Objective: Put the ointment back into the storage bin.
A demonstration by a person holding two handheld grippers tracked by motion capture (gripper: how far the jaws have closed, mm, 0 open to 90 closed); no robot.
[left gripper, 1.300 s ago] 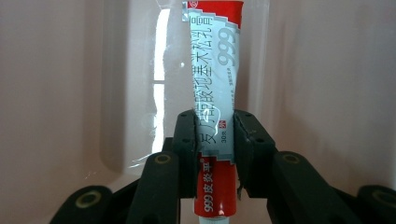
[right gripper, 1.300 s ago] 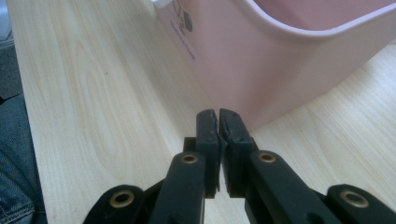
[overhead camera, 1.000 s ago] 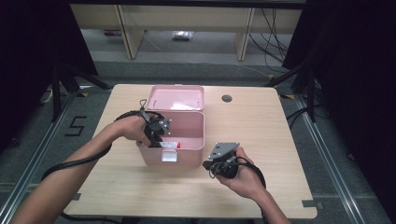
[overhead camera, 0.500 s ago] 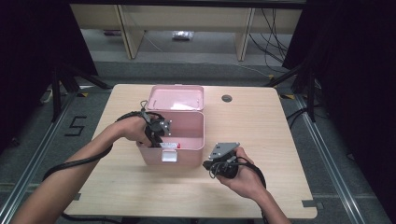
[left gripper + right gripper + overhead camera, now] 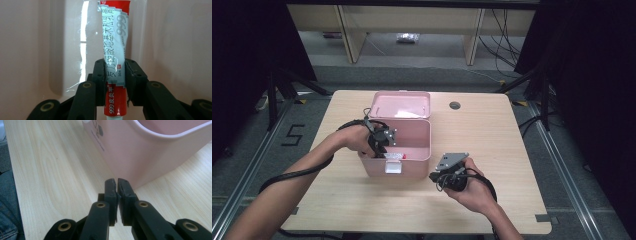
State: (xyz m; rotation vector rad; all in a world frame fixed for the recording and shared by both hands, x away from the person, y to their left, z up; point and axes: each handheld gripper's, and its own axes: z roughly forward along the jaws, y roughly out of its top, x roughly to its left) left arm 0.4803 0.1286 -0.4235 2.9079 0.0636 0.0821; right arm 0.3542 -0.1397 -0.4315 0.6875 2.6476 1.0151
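Observation:
A pink box (image 5: 412,159) stands open in the middle of the table, its lid (image 5: 402,104) tipped back. My left gripper (image 5: 384,142) reaches over the box's left rim and is shut on a red and white ointment tube (image 5: 115,50) with printed characters; the tube (image 5: 395,156) lies low inside the box, against its pink floor. My right gripper (image 5: 438,176) rests on the table just right of the box's front corner. Its jaws are shut with nothing between them, pointing at the box's outer wall (image 5: 140,152).
A round cable hole (image 5: 455,105) sits in the wooden tabletop (image 5: 492,140) behind the box. A white latch (image 5: 392,167) hangs on the box's front. Shelving legs and cables stand on the floor beyond the table's far edge.

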